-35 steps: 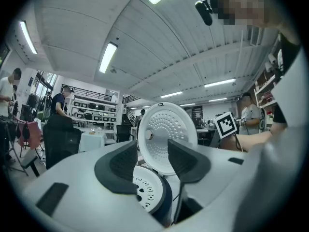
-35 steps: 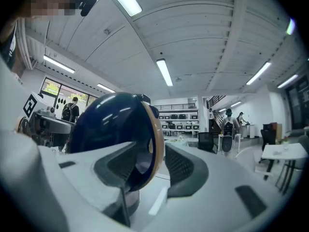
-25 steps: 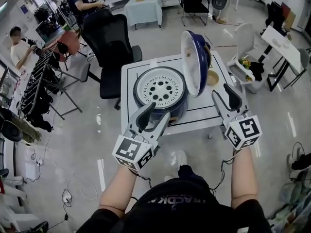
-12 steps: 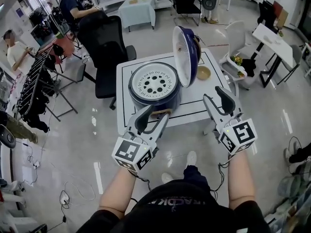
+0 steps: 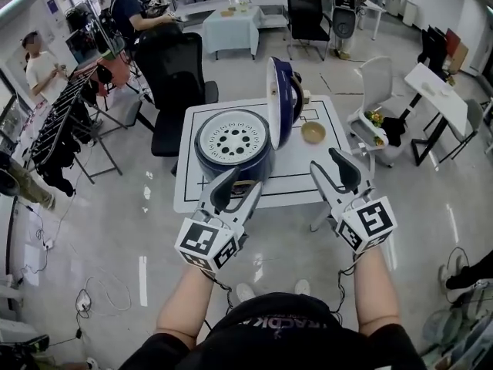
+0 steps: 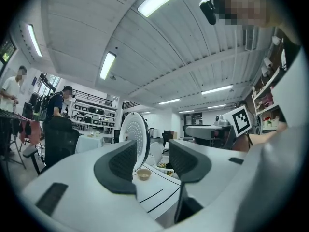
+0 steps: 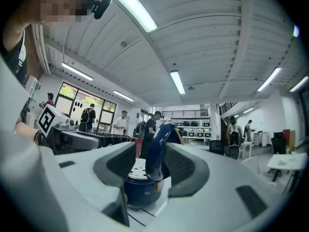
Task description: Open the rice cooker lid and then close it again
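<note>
The blue rice cooker (image 5: 231, 145) stands on a white table (image 5: 300, 177), its white perforated inner plate facing up. Its lid (image 5: 279, 99) stands upright and open on the cooker's right side. My left gripper (image 5: 237, 187) hovers open before the table's near edge, in front of the cooker, holding nothing. My right gripper (image 5: 333, 169) is open and empty over the table's near right corner. In the left gripper view the lid's white inside (image 6: 134, 139) shows beyond the left gripper (image 6: 153, 158). In the right gripper view the cooker (image 7: 140, 190) and lid (image 7: 157, 149) show edge-on between the open jaws.
A small tan bowl (image 5: 313, 132) sits on the table right of the lid. A black office chair (image 5: 173, 75) stands behind the table and a white chair (image 5: 376, 83) to its right. A clothes rack (image 5: 58, 129) and people are at the left.
Both grippers have drawn back from the cooker toward the table's near edge. The whole view has pulled away, so the table looks smaller. The lid stays upright.
</note>
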`<control>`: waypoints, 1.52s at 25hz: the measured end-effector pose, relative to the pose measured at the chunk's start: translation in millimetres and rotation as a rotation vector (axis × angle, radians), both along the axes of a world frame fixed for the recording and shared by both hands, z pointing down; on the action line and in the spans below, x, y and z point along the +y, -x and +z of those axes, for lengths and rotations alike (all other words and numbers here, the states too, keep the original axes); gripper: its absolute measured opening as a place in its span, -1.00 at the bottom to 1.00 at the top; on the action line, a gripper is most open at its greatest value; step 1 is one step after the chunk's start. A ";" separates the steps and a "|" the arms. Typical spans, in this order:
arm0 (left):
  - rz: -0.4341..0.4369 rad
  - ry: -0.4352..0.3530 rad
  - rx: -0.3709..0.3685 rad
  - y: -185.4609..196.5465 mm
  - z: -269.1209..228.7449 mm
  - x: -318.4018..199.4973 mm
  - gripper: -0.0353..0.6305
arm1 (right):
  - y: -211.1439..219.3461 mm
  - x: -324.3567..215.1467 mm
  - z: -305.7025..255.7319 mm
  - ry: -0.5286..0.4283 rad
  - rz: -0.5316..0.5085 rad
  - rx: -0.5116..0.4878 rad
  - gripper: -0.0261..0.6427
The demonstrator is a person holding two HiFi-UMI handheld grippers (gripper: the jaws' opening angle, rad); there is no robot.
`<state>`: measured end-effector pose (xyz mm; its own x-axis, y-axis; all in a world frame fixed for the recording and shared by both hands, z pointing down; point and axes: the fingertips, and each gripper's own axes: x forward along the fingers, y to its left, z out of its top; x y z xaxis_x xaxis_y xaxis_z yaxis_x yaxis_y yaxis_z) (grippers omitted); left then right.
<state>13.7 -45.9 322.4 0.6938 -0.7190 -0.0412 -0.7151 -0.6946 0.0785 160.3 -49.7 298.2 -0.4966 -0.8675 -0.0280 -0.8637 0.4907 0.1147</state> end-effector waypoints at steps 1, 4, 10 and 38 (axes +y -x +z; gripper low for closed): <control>-0.015 0.005 0.005 -6.5 0.1 1.8 -0.30 | -4.2 1.1 0.6 0.004 -0.019 0.000 -0.39; -0.049 0.022 0.003 -29.8 3.4 13.1 -0.30 | -19.4 5.7 3.8 0.018 -0.068 -0.007 -0.39; -0.125 0.032 -0.029 -64.9 12.2 28.0 -0.30 | -48.9 5.3 13.6 0.035 -0.142 -0.058 -0.39; -0.139 0.023 -0.032 -41.1 7.5 28.3 -0.28 | -27.9 -2.4 18.8 0.048 -0.140 -0.069 -0.39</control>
<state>54.8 -17.6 329.9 0.5885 -0.8085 -0.0028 -0.8064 -0.5872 0.0694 188.2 -52.1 316.9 -0.6108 -0.7914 -0.0266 -0.7917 0.6100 0.0316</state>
